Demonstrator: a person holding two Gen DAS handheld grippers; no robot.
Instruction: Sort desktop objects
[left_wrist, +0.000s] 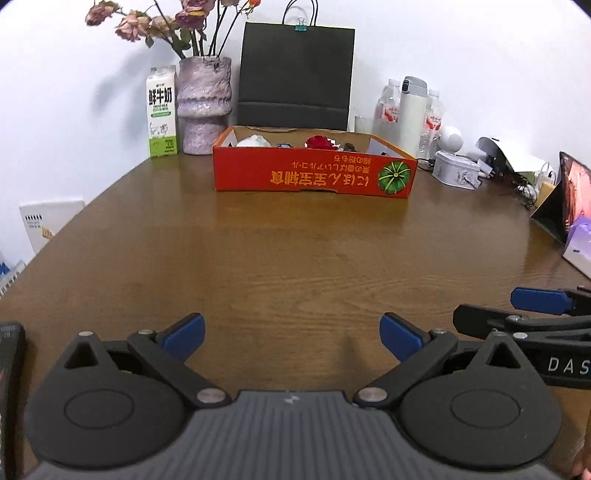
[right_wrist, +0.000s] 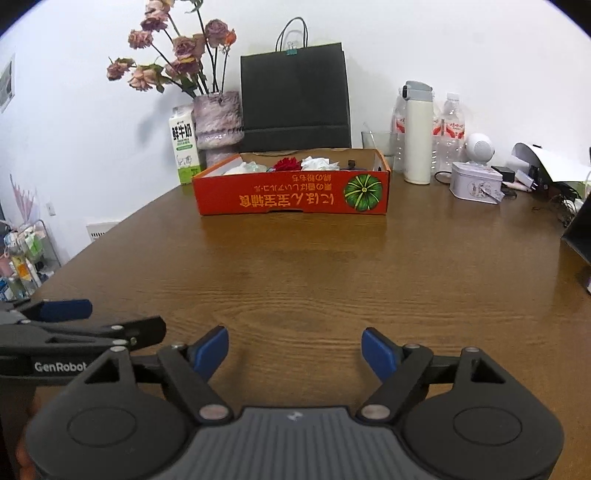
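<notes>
My left gripper (left_wrist: 291, 338) stands wide open with nothing between its blue pads, and my right gripper (right_wrist: 295, 352) is open and empty too, just beside it over the near edge of the brown wooden bench (left_wrist: 280, 251). The sorted things sit in the shallow red cardboard box with a green pumpkin print (left_wrist: 314, 173) at the far side: white crumpled paper, a red flower, small dark items. The bare bench between holds nothing I can see to pick up. The risk I see is the two grippers knocking together, being so close. Reaching past the box could tip the green-and-white milk carton (left_wrist: 161, 116), the mottled purple vase (left_wrist: 204, 107) or the cream flask (left_wrist: 412, 114).
</notes>
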